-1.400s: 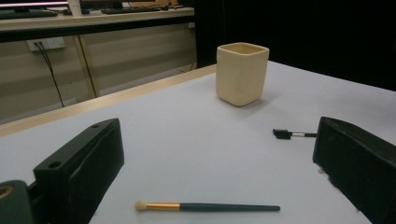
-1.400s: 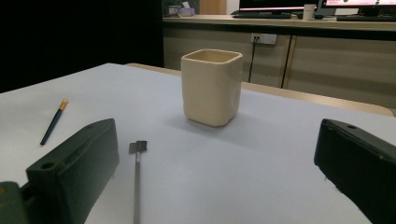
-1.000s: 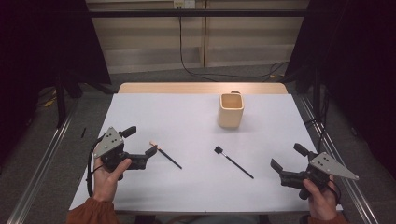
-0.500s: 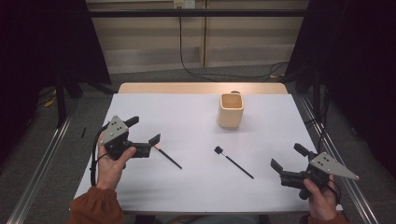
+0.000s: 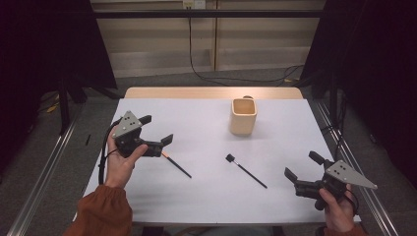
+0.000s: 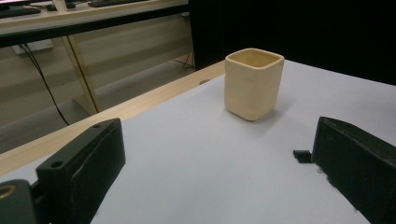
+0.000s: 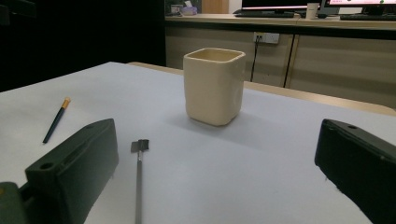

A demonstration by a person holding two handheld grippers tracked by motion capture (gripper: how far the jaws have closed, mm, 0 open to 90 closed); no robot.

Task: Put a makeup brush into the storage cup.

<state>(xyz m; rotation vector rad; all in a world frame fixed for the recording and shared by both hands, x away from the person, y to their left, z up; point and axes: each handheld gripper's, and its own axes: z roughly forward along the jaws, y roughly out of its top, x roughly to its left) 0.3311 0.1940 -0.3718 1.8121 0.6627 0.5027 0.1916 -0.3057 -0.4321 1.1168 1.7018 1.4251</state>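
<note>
A: Going left to right. What's the left gripper (image 5: pixel 158 131) doing?

B: It's sitting at the table's (image 5: pixel 206 206) left side, held in the person's left hand (image 5: pixel 119 158), with the grey plate facing up. Jaws are standing wide apart, gripping nothing. They're pointing right, toward the cup (image 5: pixel 243 116).

A: And the pencil (image 5: pixel 176 164)?

B: It's lying flat on the white table, just beside the lower jaw, at its tip. The orange end is pointing at the gripper and the dark shaft is running down and right. I can't tell whether the jaw is touching it.

A: What's next over?

B: The black brush (image 5: pixel 246 171) is lying flat near the middle, with its square head at the upper left and its handle slanting down-right. It's well apart from the pencil. In the right gripper view it's showing just beside the left jaw.

A: Where's the cup?

B: It's standing upright beyond the brush, near the far edge. It's beige with squared sides, and its mouth is open.

A: And the right gripper (image 5: pixel 302 168)?

B: It's resting at the near right corner in the right hand (image 5: pixel 336 210). Its jaws are also spread wide and holding nothing, aiming left, toward the brush handle's end but not touching it.
</note>
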